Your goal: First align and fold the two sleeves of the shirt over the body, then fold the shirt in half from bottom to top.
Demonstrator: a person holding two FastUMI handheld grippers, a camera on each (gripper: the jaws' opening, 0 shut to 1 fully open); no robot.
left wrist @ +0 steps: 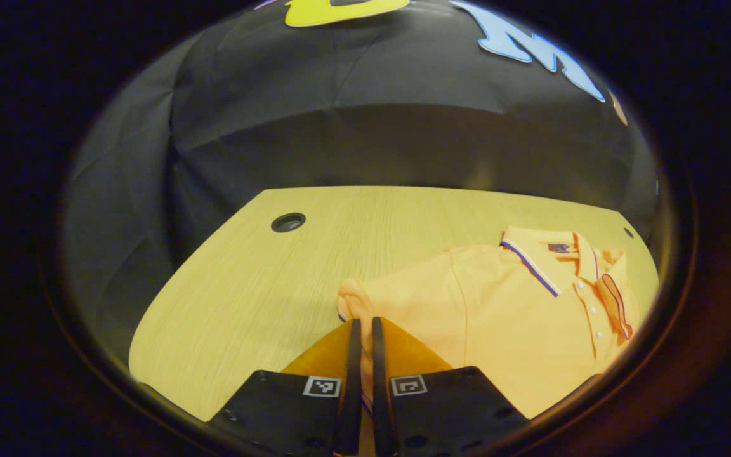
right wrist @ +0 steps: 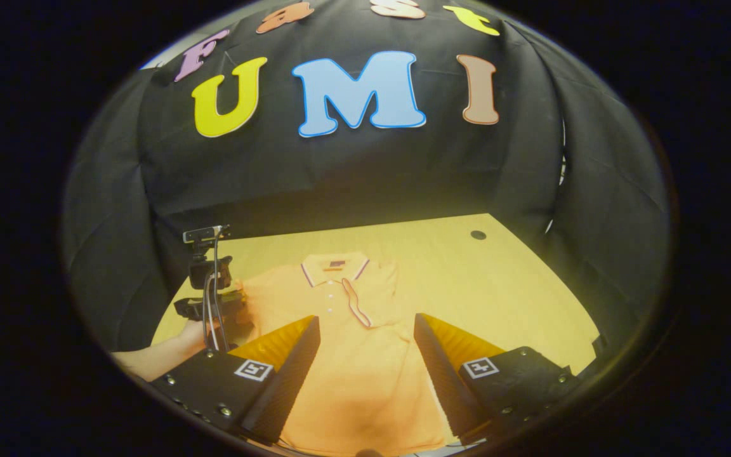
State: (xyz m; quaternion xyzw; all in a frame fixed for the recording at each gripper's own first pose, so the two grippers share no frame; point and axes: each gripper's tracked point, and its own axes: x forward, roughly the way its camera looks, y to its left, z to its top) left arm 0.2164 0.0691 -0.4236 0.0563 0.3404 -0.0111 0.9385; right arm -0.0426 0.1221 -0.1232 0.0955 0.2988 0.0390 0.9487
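**Polo shirt on the table, one sleeve pinched by the left gripper**

Polo shirt (right wrist: 353,355), orange with striped trim on collar and cuffs, is seen lying front up on a pale wooden table (left wrist: 245,285), collar toward the far edge.

In the left gripper view, the left gripper (left wrist: 365,327) is seen at the bottom with its fingers (left wrist: 354,368) drawn almost together, a thin strip of striped fabric being visible in the narrow gap between them. The bunched end of the near sleeve (left wrist: 356,298) sits directly ahead of the fingertips and appears to be pinched there. Beyond and to the right of that gripper, the body of the shirt is spread out, and the collar (left wrist: 540,257) and button placket are seen farther right, near the table's edge. A sleeve with a striped cuff (left wrist: 613,304) is folded over the chest beside the placket. A round cable hole (left wrist: 288,222) is set in the table well to the left, far from the shirt.

In the right gripper view, the right gripper (right wrist: 367,327) is held wide open above the lower half of the shirt, with cloth visible between its fingers and no contact seen. Farther off, at the left, the left gripper (right wrist: 210,298) is seen in a person's hand (right wrist: 194,333) at the shirt's sleeve edge. A second cable hole (right wrist: 478,235) lies past the shirt, near the far right corner.
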